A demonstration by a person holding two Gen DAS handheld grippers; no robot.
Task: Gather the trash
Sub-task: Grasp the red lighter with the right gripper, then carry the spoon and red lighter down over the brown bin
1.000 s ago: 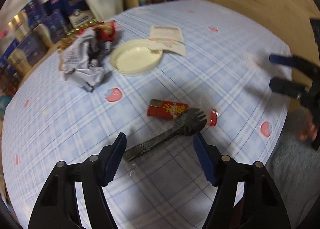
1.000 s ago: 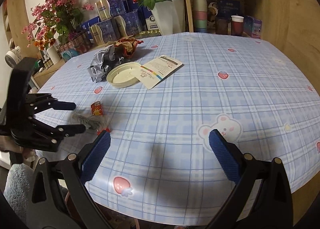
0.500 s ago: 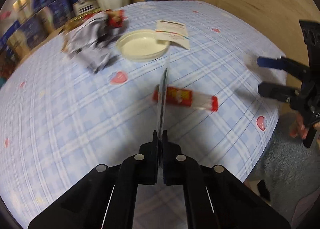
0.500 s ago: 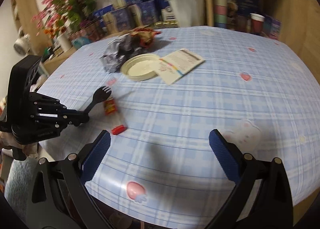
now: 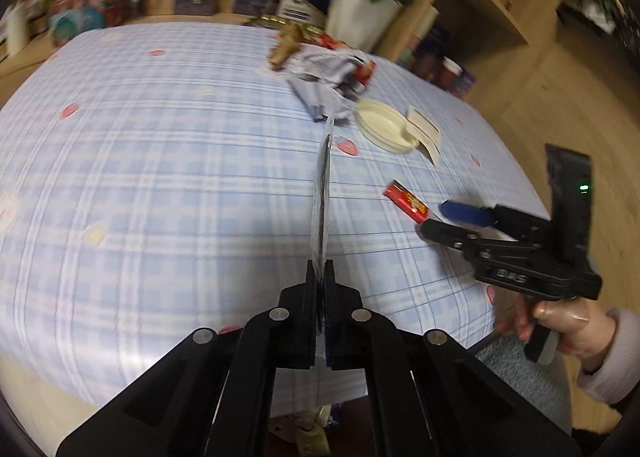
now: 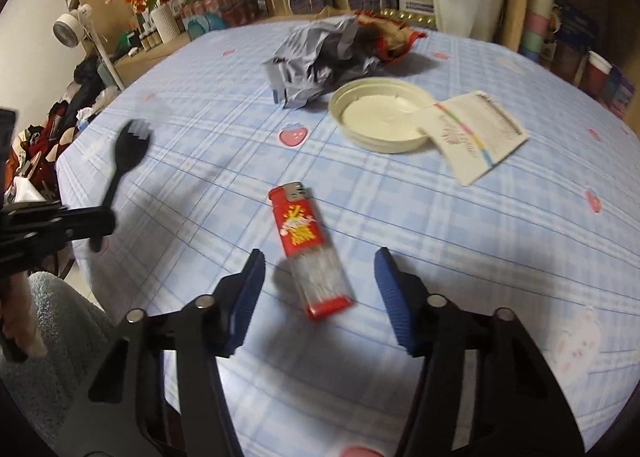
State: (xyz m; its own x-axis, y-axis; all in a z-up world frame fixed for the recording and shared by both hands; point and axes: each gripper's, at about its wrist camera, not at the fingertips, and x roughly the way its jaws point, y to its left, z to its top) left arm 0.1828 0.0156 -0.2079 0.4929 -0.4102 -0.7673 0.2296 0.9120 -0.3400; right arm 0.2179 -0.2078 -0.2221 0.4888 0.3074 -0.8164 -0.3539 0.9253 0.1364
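On the round table with the blue plaid cloth (image 6: 400,225), keep left gripper (image 5: 320,281) clamped on black plastic fork (image 6: 130,145), bring half-open, just-narrowing right gripper (image 6: 320,289) squarely astride red-and-clear plastic lighter (image 6: 308,245) lying between its untouching pads, then squeeze.

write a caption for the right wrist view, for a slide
Right hand-held gripper, jaws just closing, straddles a red lighter while the left hand-held gripper holds a black plastic fork.
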